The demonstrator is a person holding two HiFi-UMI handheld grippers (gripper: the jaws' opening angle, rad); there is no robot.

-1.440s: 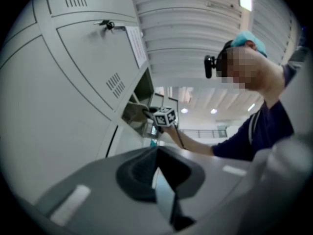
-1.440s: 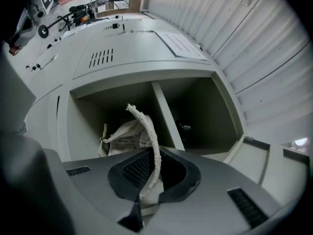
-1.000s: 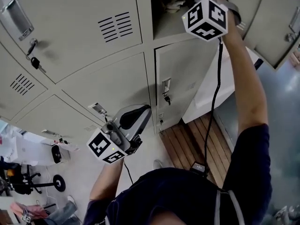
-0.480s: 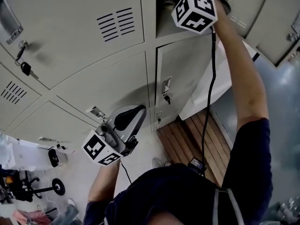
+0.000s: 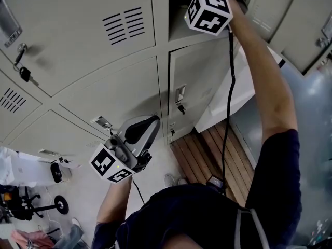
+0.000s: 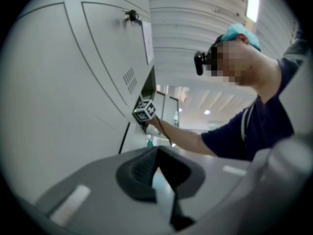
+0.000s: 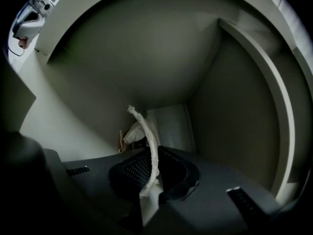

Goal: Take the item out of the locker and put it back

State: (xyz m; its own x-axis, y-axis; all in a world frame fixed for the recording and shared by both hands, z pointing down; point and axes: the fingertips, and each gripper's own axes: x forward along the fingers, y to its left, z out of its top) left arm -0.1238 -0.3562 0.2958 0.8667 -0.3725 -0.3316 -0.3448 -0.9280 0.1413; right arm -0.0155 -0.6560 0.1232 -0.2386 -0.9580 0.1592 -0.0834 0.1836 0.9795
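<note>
While my right arm stretches upward in the head view, the right gripper [image 5: 209, 9], with its black-and-white marker cube, sits at the mouth of the open compartment [image 5: 179, 25] in the pale grey steel locker bank [image 5: 78, 40]. Against a second ago, the cube has slid left and closer into the opening, and the crumpled pale fabric that showed in the doorway then is out of this view. I judge that I am carrying the item back inside, with the release not yet done. My left gripper [image 5: 153, 122] hangs low before the lower doors, idle, much where it was.

Along the left gripper view, that tool's jaws are pressed together with nothing between them. Beyond them I see my own outstretched arm and the other marker cube at the compartment door.

Along the right gripper view, I look into the dim compartment. The jaws are pinched on a frayed white strip of cloth [image 7: 152, 158], which stands up from the pads and curves toward the rear. A pale bunched mass [image 7: 136, 131] lies just behind it, which I take for the rest of the same cloth. So the item is inside the locker, in my grip; whether it rests on the shelf I cannot tell.

No brand or label is legible. The cubes carry only square patterns, the doors only slotted vents, and a small dark key [image 5: 24, 74] hangs from a lock.
</note>
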